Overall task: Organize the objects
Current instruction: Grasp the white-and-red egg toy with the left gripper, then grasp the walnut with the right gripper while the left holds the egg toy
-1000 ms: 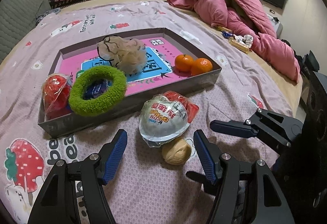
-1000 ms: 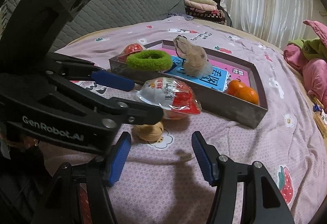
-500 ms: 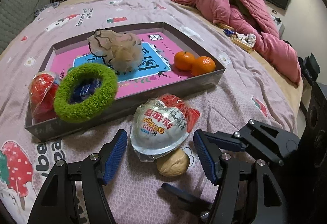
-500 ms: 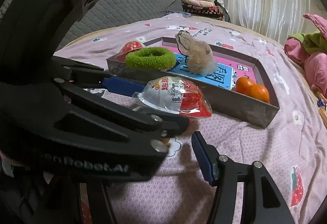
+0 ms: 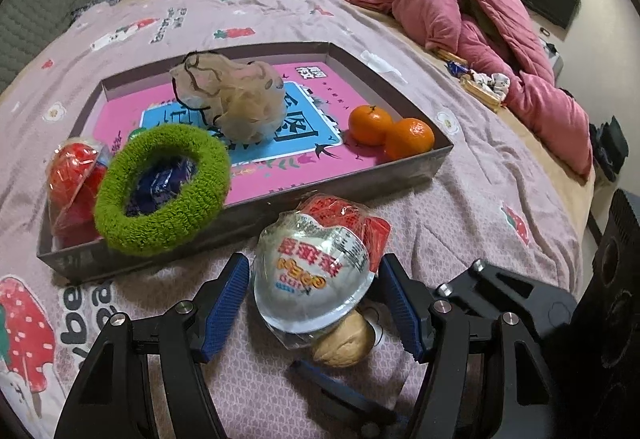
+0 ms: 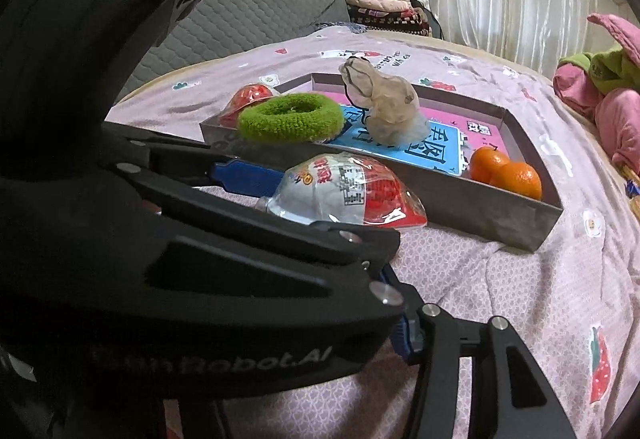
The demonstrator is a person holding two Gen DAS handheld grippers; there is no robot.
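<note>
The plastic-wrapped egg toy (image 5: 316, 275) lies on the bedspread (image 5: 472, 223) between the spread fingers of the left gripper (image 5: 314, 305). Its long axis runs away from the gripper toward the cardboard tray (image 5: 248, 217): the broad white end faces back toward the gripper's body, the red end points at the tray wall. The left blue pad (image 5: 226, 303) stands just off the wrapper with a narrow gap; the right pad (image 5: 400, 305) sits right beside the wrapper's edge, and whether it touches cannot be told.

A walnut (image 5: 342, 339) lies partly under the egg's near end, deeper between the fingers. The right gripper (image 5: 352, 379) reaches in from the right around the walnut. Its jaws have just been closing with the walnut between them; whether its pads press the nut cannot be told.

Beyond the fingertips, a green fuzzy ring (image 5: 164, 187) rests over the tray's near wall.
</note>
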